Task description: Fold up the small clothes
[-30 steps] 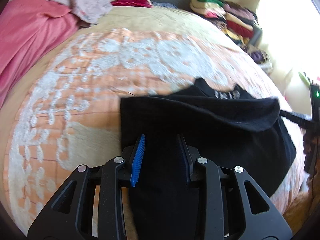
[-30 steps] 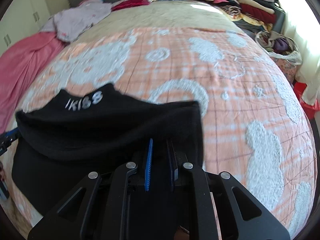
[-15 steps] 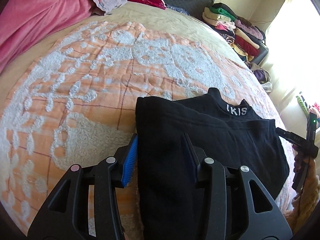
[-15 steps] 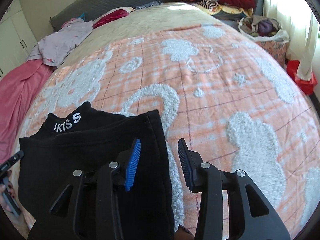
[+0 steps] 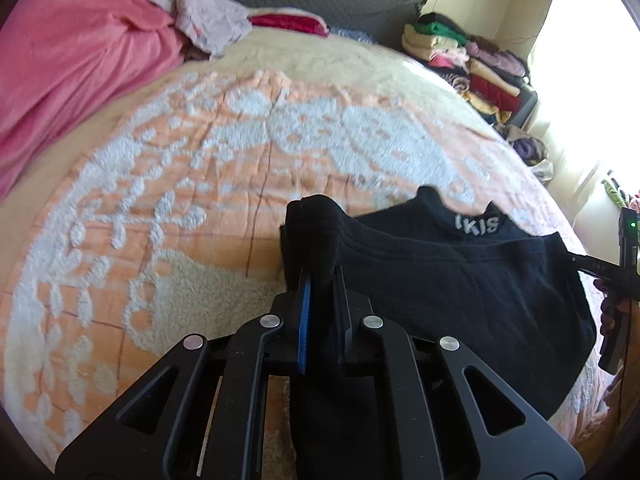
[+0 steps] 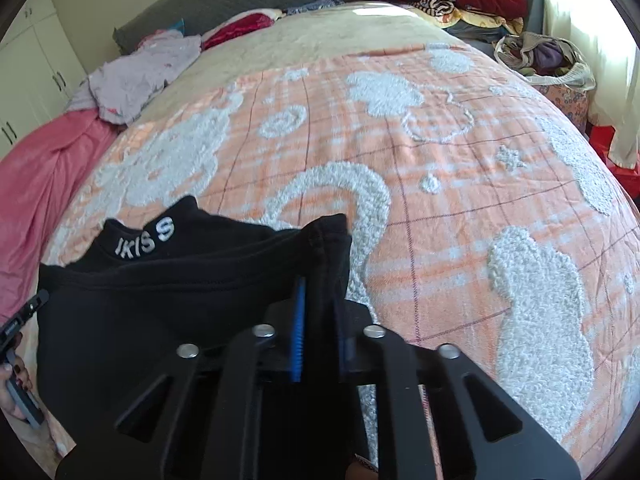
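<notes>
A small black garment with white lettering on its collar lies folded on the orange and white bedspread. My left gripper is shut on the garment's left edge, which bunches up between the blue pads. My right gripper is shut on the garment's right edge, a seamed corner sticking up above the pads. The right gripper's body also shows at the right edge of the left wrist view.
A pink blanket and a pale lilac garment lie at the bed's far left. Stacks of folded clothes stand at the far right by the window. A bag of clothes sits beside the bed.
Both grippers were open over the garment's side edges half a second ago. Both have now shut on the fabric and lifted the edges slightly.
</notes>
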A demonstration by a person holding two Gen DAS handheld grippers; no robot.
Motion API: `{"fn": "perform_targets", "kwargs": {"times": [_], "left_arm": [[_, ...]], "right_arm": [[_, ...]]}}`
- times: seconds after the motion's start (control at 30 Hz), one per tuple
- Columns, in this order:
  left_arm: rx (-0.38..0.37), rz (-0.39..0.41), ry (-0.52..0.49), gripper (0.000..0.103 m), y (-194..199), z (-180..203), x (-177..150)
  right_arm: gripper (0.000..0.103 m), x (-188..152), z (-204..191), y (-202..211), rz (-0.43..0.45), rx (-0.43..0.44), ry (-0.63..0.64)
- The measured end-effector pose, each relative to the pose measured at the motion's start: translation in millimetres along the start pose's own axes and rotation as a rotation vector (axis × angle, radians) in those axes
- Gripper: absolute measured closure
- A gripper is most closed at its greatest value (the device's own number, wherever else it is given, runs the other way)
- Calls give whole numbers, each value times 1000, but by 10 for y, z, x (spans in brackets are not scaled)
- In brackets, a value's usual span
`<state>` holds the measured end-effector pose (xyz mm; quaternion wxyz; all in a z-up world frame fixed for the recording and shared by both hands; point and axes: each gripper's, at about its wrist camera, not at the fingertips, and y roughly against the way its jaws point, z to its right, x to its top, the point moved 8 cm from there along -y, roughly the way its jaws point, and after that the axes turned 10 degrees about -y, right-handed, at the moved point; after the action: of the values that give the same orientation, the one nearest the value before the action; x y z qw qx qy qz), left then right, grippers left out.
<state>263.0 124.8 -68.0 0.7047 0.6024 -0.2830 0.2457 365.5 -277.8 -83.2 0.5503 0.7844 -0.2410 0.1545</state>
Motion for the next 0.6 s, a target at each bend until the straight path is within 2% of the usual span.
{"fn": "perform_targets", "kwargs": {"times": [0.13,0.27,0.5,0.6], "left_arm": [[-14,48,5,100,133,-5,119],[-3,64,36,100,123,-109,205],[-4,-42,96,100,-238,-246,5],[13,-52,83,95,-267,-239,-35]], "right_arm": [[96,82,31,120,35,40,-54],[96,159,3,134,62,55,-65],[96,118,73,-129,15,1,-87],[96,112,106,-160,17,-11,-91]]}}
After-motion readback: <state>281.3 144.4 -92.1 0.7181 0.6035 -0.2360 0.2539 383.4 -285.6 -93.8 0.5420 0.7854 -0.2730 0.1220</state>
